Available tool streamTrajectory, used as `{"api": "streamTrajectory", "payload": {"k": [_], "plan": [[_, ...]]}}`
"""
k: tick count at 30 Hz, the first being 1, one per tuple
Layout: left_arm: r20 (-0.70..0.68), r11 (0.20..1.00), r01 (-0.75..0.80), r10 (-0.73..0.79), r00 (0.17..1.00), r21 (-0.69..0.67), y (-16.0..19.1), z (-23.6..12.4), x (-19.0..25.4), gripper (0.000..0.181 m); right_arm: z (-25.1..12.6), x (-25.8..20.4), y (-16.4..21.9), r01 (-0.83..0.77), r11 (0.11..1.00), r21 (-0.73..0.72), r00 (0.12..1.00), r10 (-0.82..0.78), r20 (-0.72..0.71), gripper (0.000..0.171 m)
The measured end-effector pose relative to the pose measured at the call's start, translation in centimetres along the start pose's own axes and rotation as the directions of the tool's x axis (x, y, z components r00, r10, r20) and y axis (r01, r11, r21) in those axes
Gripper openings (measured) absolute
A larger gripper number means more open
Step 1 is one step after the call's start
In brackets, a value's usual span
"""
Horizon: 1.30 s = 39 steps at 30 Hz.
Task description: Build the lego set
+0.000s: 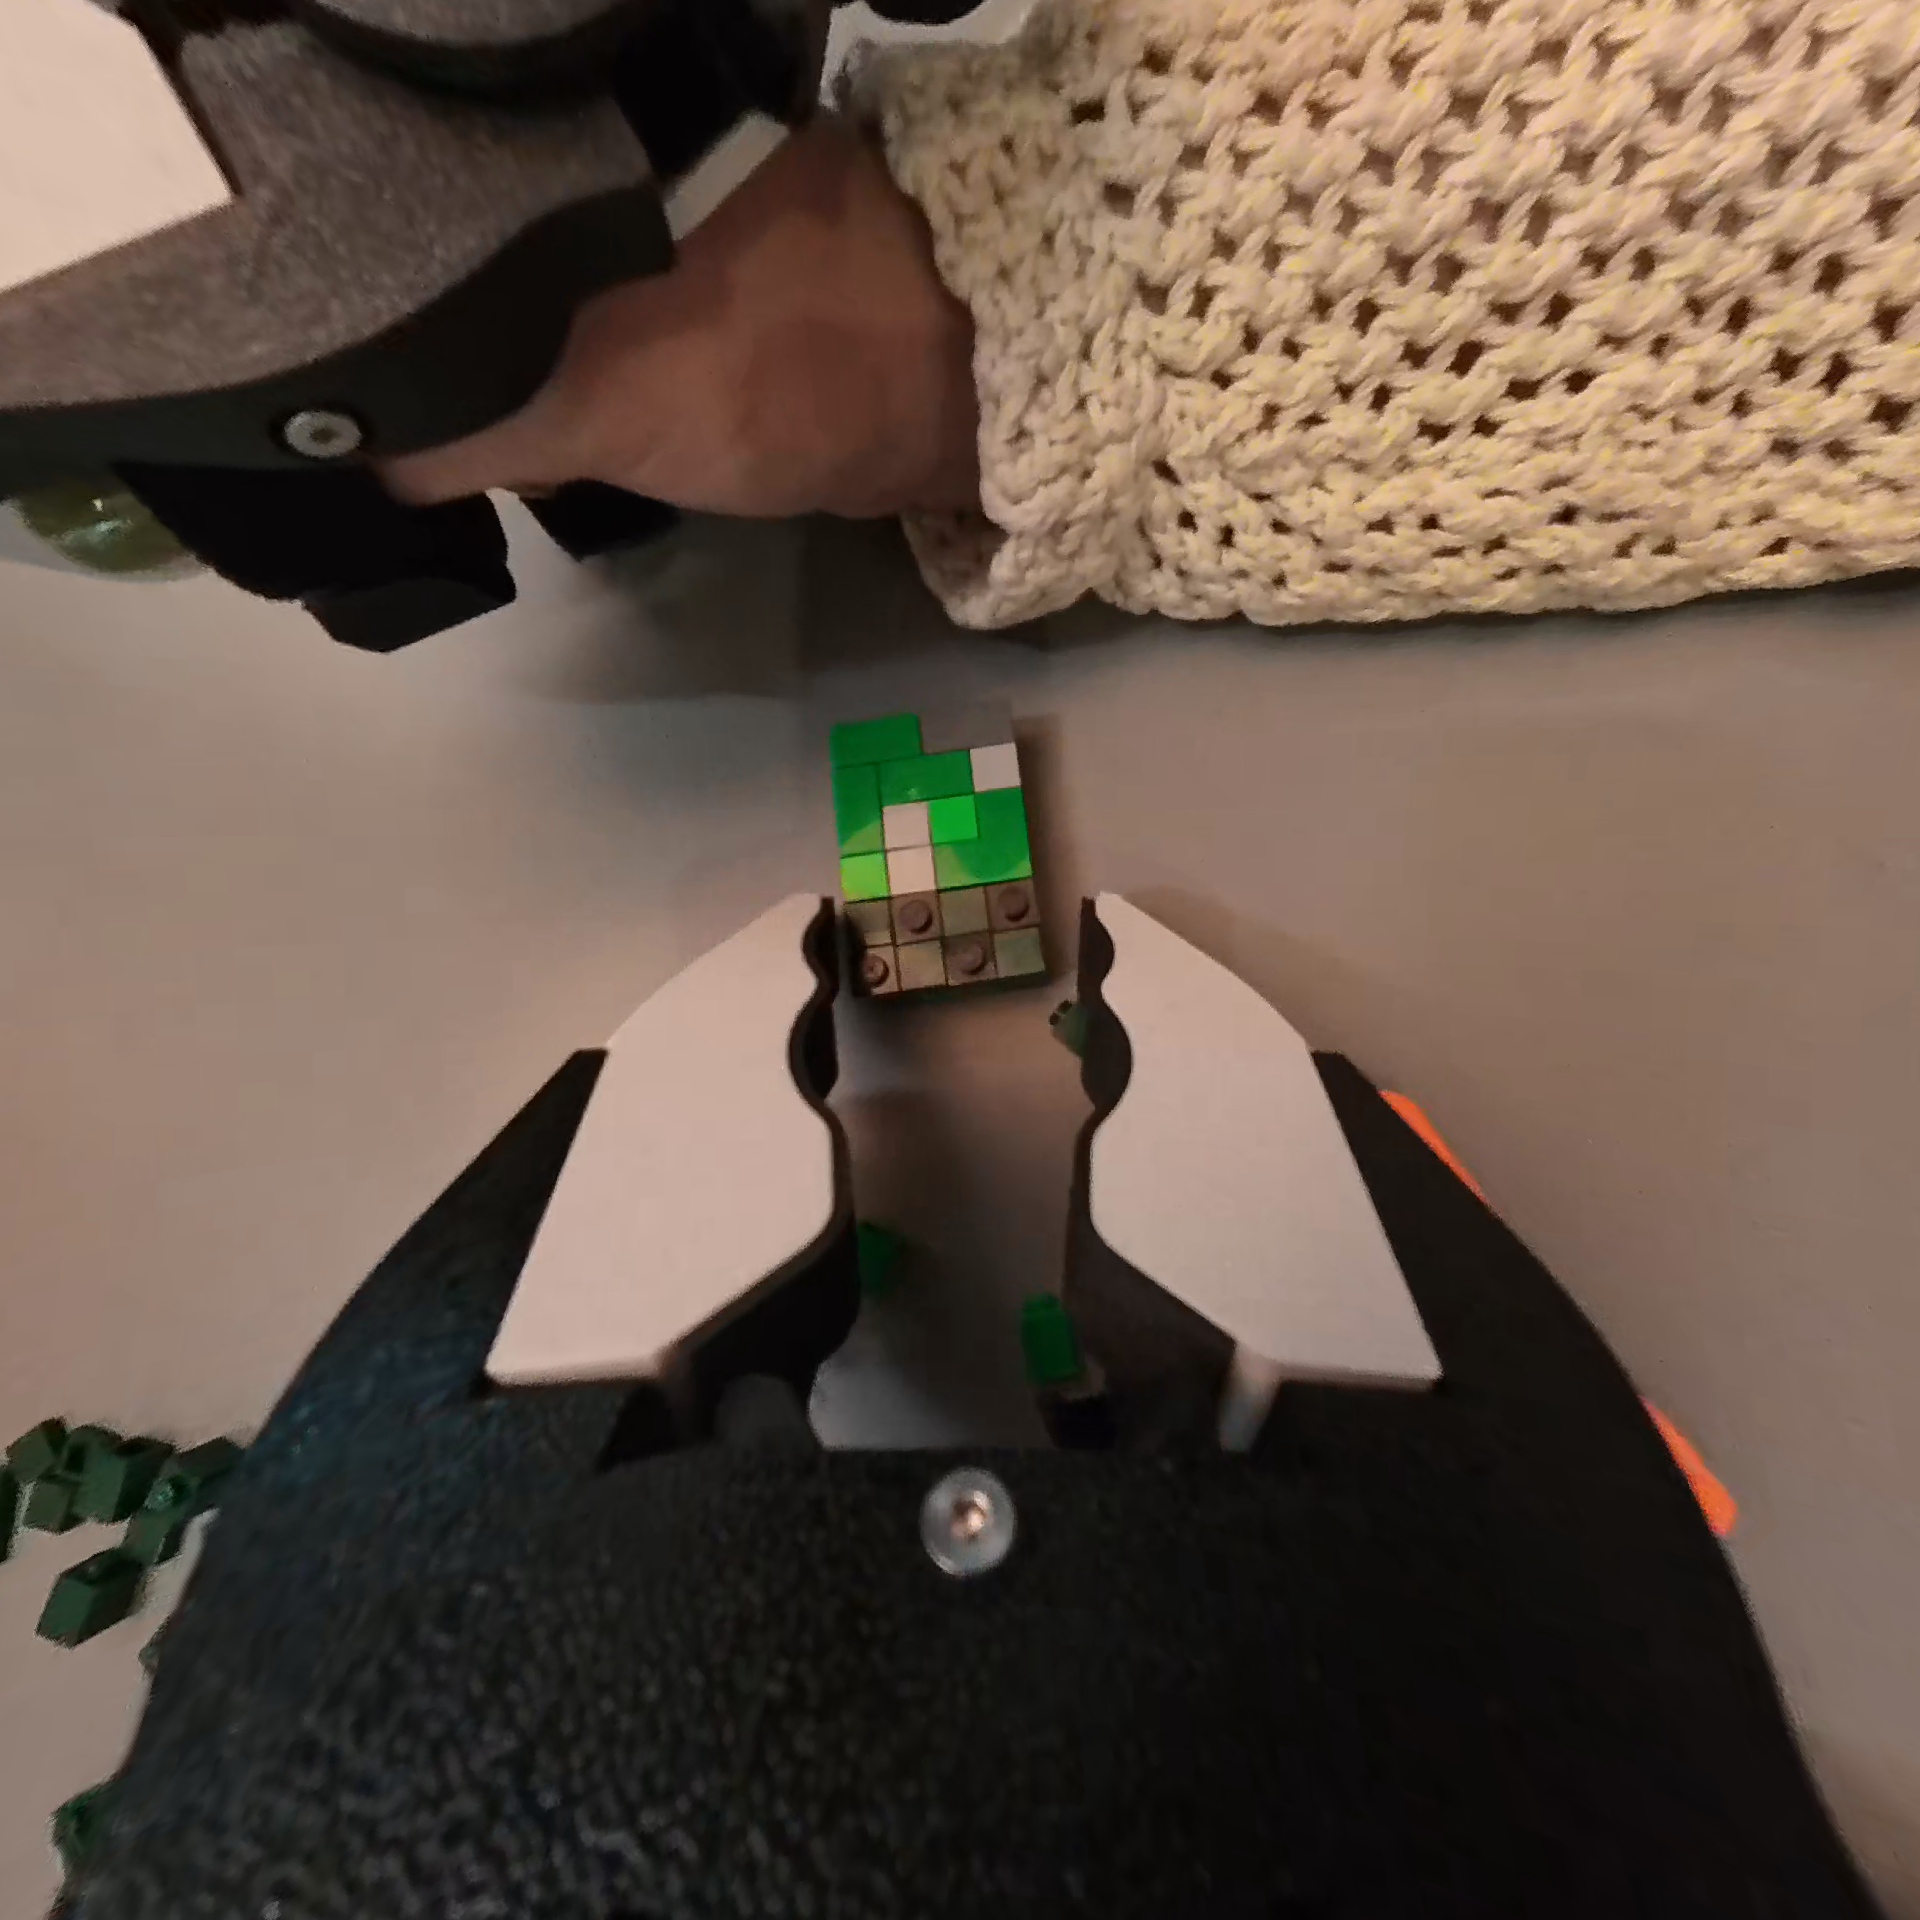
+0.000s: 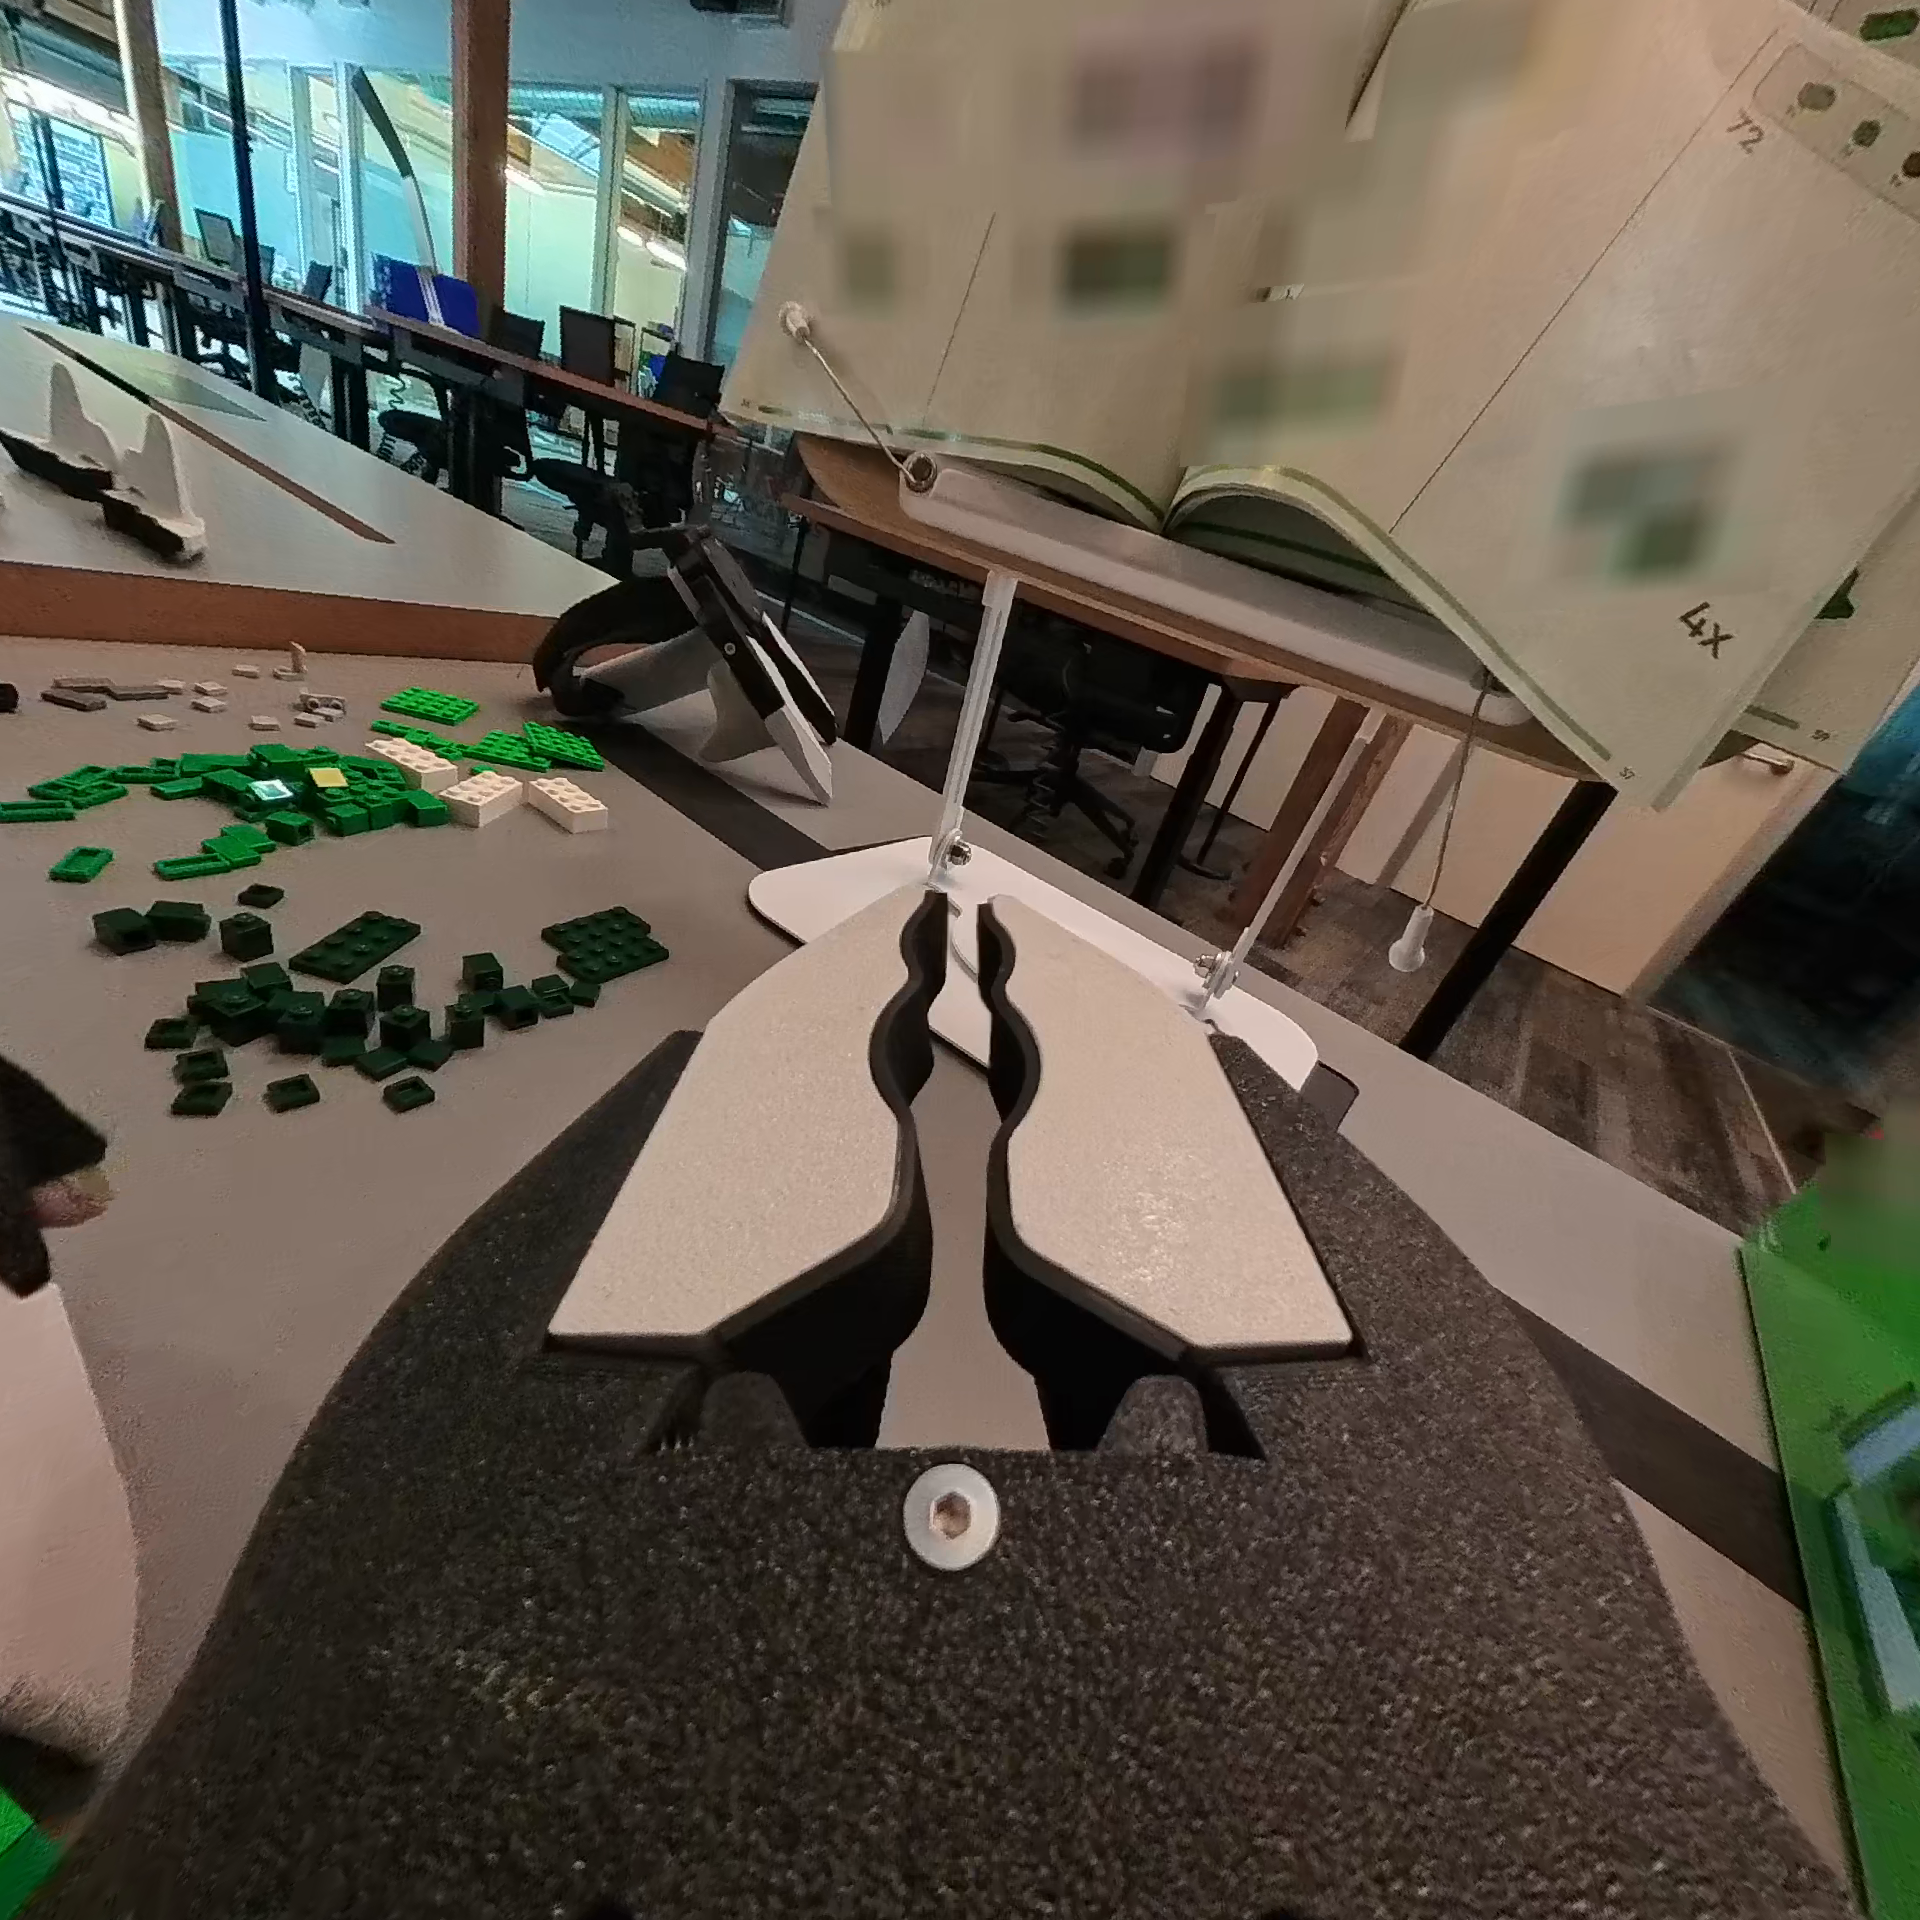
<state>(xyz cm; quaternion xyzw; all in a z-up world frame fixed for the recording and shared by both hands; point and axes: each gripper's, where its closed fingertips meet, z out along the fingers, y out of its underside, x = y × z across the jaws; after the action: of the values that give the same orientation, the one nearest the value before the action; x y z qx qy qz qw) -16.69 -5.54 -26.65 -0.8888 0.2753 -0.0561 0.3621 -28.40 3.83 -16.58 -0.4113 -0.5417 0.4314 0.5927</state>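
Observation:
A small lego build lies flat on the grey table, tiled in bright green, white and grey, with bare studs at its near end. My left gripper is open, low over the table, and its fingertips flank the build's near end without clamping it. My right gripper is nearly shut and holds nothing; it points up and away toward the booklet stand. In the left wrist view its black body sits at the top left, held by a hand in a cream knit sleeve.
Loose dark green bricks lie at my left, and a few small green pieces lie under the left jaws. Piles of bright green, dark green and white pieces cover the table. An open instruction booklet rests on a white stand. A spare gripper lies at the far edge. There is about 20 cm between the tips of the two grippers.

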Motion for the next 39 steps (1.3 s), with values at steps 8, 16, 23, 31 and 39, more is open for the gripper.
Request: {"api": "streamTrajectory", "payload": {"k": [8,16,23,31,39], "plan": [[0.3,0.984,-0.038,-0.016,0.954,0.172,-1.2,-2.9,-4.0,0.051,-0.3,1.6,-0.2,-0.036,0.999,0.027,0.997,0.038,-0.073,0.008],[0.636,0.922,-0.222,-0.033,0.771,0.317,-0.8,-7.9,-7.5,0.039,1.8,6.5,-0.5,-0.092,0.988,0.126,0.965,0.119,-0.233,0.012],[0.584,0.928,-0.17,-0.059,0.81,0.331,-0.4,-7.0,-7.6,0.039,4.7,11.6,-0.6,-0.16,0.947,0.278,0.915,0.248,-0.319,0.032],[0.645,0.939,-0.149,-0.094,0.759,0.311,0.2,-7.8,-8.6,0.023,6.8,14.8,0.6,-0.172,0.946,0.275,0.884,0.272,-0.381,0.051],[0.644,0.945,-0.144,-0.085,0.76,0.295,0.3,-7.5,-8.6,0.02,7.6,15.3,0.0,-0.172,0.927,0.334,0.895,0.289,-0.34,0.054]]}}
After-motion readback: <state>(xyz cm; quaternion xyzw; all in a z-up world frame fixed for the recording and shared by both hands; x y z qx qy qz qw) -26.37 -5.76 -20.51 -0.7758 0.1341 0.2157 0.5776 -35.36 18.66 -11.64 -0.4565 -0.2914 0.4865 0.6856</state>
